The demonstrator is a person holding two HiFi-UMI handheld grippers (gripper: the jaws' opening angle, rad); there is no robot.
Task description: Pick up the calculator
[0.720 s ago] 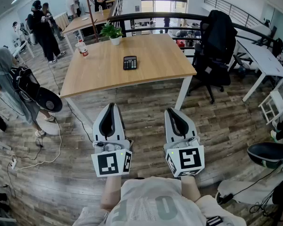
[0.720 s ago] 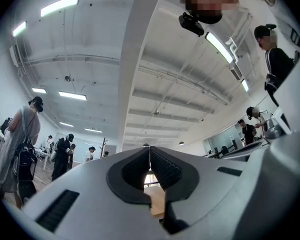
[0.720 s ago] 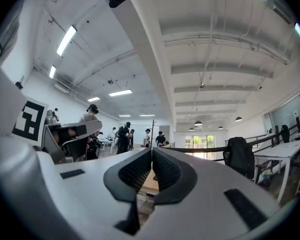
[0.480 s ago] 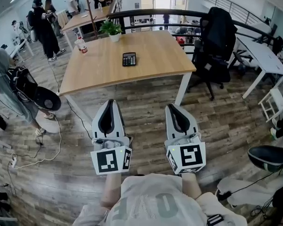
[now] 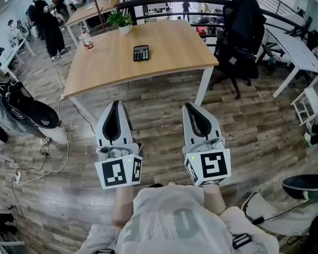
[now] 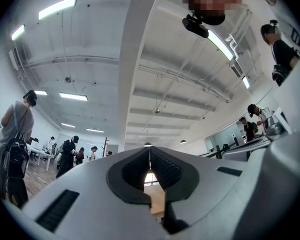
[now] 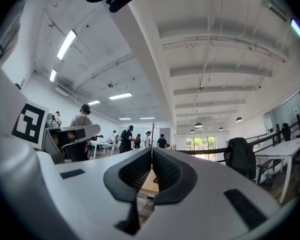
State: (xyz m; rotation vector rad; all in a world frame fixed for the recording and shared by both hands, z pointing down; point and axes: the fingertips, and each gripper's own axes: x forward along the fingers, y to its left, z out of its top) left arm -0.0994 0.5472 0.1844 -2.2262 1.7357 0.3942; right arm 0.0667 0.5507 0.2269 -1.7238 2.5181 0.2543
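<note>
Left tongs [image 5: 115, 103] and right tongs [image 5: 191, 106] were clenched, empty, well short of the tabletop [image 5: 169, 57]. Calculator [image 5: 141, 53] lay flat at 12 o'clock; best to close in, open one pair, and straddle its long edges.

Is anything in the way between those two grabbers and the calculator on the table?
Nothing visible is. Only open floor and bare table lie between the left gripper, the right gripper and the calculator. The plant and bottle stand off to the left.
</note>
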